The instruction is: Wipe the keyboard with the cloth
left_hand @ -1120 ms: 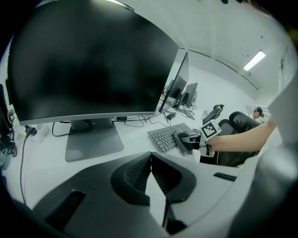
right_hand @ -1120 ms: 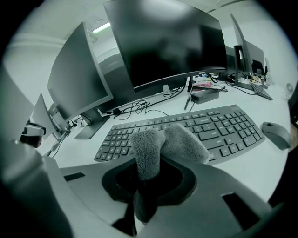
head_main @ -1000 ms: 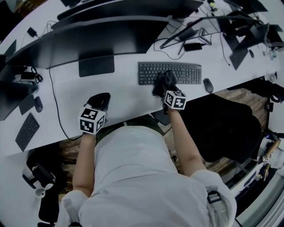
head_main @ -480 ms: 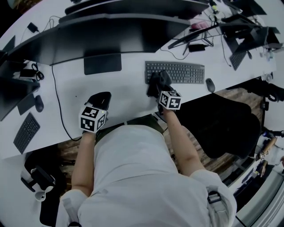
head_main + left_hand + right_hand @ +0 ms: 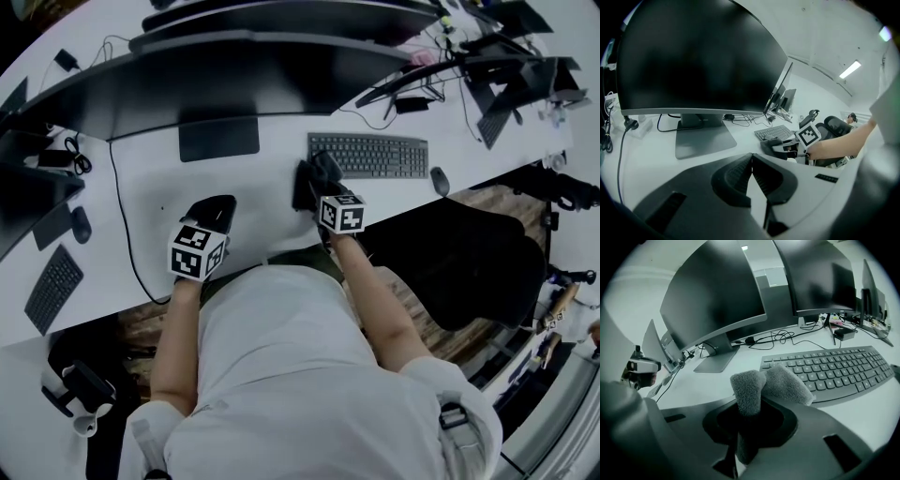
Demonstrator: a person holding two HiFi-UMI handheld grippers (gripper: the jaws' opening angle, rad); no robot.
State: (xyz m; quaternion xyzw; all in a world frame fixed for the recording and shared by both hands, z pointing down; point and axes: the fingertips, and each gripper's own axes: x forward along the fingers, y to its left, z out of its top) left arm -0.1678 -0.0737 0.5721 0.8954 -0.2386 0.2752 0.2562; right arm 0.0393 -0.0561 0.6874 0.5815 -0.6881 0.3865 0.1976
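Note:
A grey keyboard (image 5: 368, 155) (image 5: 832, 371) lies on the white desk (image 5: 141, 230), right of the monitor stand. My right gripper (image 5: 311, 180) (image 5: 747, 416) is shut on a dark fuzzy cloth (image 5: 314, 178) (image 5: 761, 387) and sits just off the keyboard's near left corner. In the right gripper view the cloth bunches out of the jaws and hangs over the desk beside the keyboard's left end. My left gripper (image 5: 214, 211) (image 5: 752, 171) rests over the desk left of centre, jaws closed together with nothing between them. In the left gripper view the right gripper (image 5: 780, 147) and the keyboard (image 5: 774, 133) show.
A wide curved monitor (image 5: 225, 80) on a flat stand (image 5: 218, 138) stands behind. A mouse (image 5: 440, 180) lies right of the keyboard. Cables (image 5: 398, 98) run at the back. A black chair (image 5: 459, 262) sits to the right. A second keyboard (image 5: 52, 289) and mouse (image 5: 80, 223) lie far left.
My right gripper has slid left with the cloth, from over the keyboard's middle to off its near left corner. The left gripper has stayed where it was.

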